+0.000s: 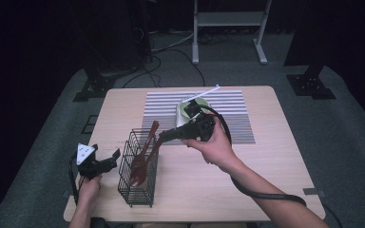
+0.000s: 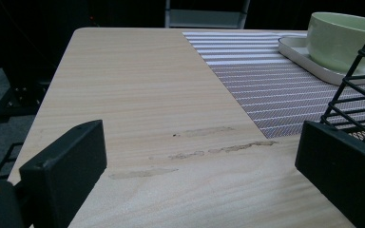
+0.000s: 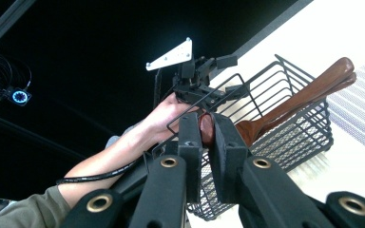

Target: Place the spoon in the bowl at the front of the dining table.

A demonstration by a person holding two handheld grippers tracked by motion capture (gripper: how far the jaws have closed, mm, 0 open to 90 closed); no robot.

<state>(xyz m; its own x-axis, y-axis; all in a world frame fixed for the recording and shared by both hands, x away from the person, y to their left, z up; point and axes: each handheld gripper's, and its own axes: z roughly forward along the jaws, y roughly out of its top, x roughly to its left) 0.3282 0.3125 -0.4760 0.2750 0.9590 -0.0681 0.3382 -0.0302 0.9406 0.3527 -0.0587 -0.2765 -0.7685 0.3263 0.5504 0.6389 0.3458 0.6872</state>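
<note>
Lifting a wooden utensil at the wire basket

Working from the bench (image 1: 266, 156) down: its pale wood top carries a striped mat (image 1: 237, 118) at the far middle, with a green bowl (image 2: 347, 40) on a white tray (image 2: 309, 57) on it. Nearer me, left of centre, stands the black wire basket (image 1: 140, 190), its long side running from me toward the mat.

Inside the basket two dark wooden utensils (image 1: 140, 164) lean, heads down near my end, handles rising up and away past the far rim. That slanted long axis is what my next move turns on, I judge: a pull has to follow the handle's line, up and toward the mat, or the head will catch the wires.

My right claw (image 1: 164, 137) comes in from the mat side, lying nearly level and pointing toward the basket's far rim, just above it. In the right gripper view its jaws are clenched on a reddish-brown wooden piece, which I take to be one utensil's handle (image 3: 206, 130). The right hand (image 1: 216, 147) wraps the body from the near side, forearm angled in from the lower right.

My left claw (image 1: 109, 159) sits low on the bench just left of the basket, jaws released and wide apart with nothing between them, the basket's wires beside one jaw. The left hand (image 1: 89, 187) holds it from below.
</note>
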